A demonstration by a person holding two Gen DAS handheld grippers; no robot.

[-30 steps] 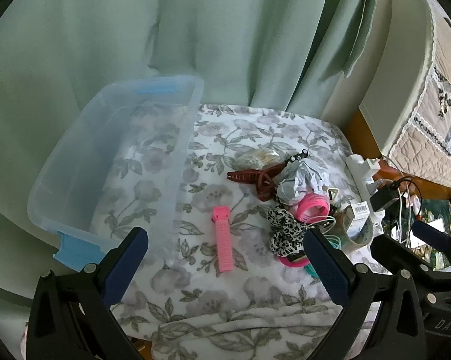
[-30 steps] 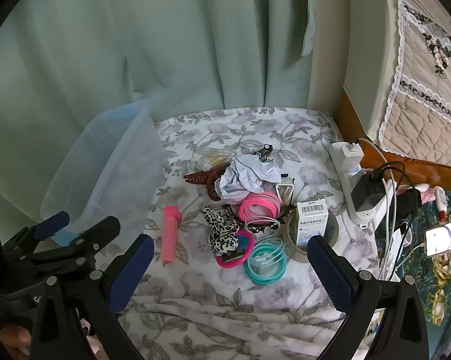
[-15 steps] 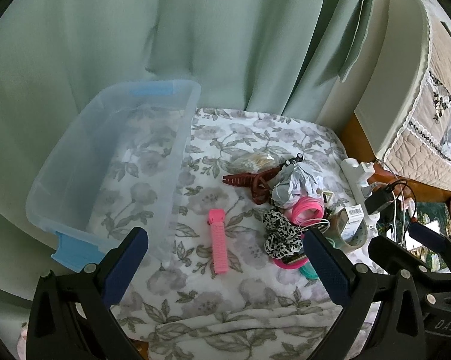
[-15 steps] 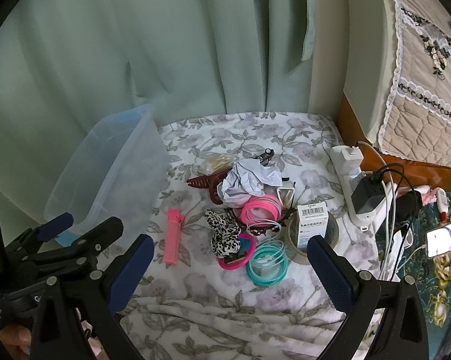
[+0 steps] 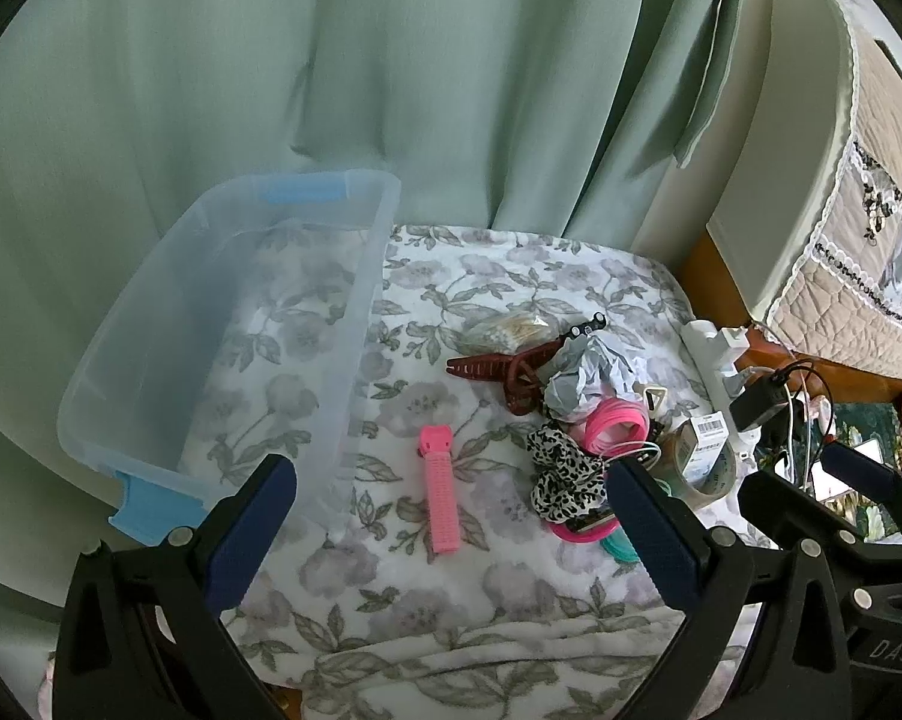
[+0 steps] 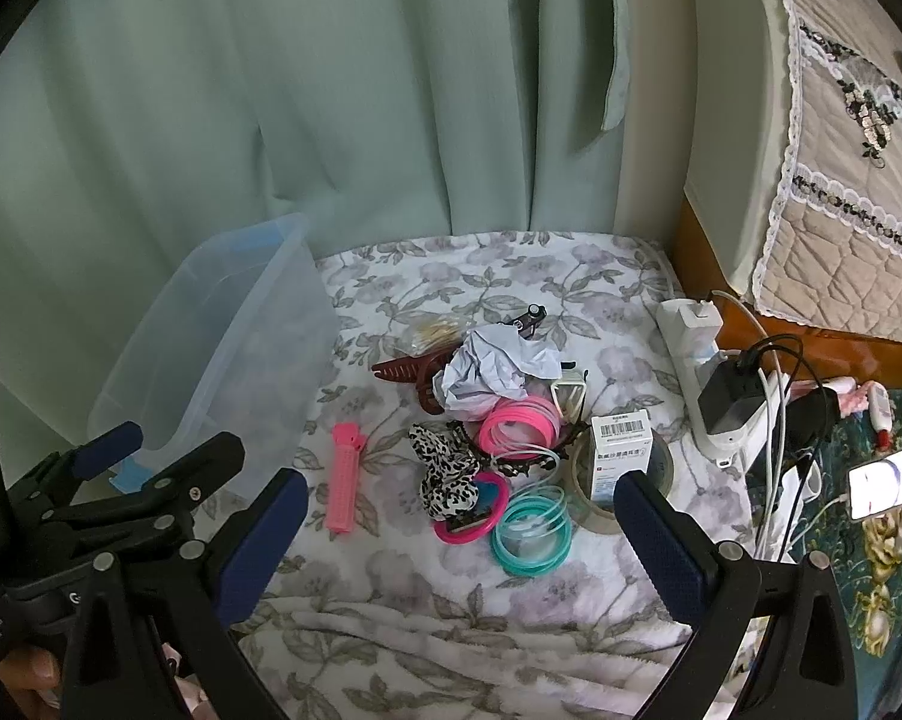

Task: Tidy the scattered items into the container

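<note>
- Two grippers are seen, the left gripper (image 5: 451, 525) and the right gripper (image 6: 460, 531); both are held wide open and nothing is gripped by either.
- Both are held above the near edge of the blanket (image 5: 511, 618), and no item is touched by them.
- Nearest to the left gripper, a pink clip (image 5: 438, 495) is found lying alone on the blanket, just beside the bin (image 5: 366, 300).
- In front of the right gripper, a heap is seen: teal rings (image 6: 532, 534), a spotted scrunchie (image 6: 447, 474), pink rings (image 6: 520, 426), a small box (image 6: 622, 450) standing on a tape roll (image 6: 661, 465), crumpled paper (image 6: 499, 372) and a brown claw clip (image 6: 411, 372).
- The bin is placed at the left, against the curtain (image 5: 390, 90); through its clear bottom only the blanket pattern is seen, so no item can be made out inside.
- As judged from this, all visible items are outside the bin, and the whole heap and the pink clip are left to be put in.
- A power strip (image 6: 697, 372) with cables lies at the right, apart from the heap.
</note>
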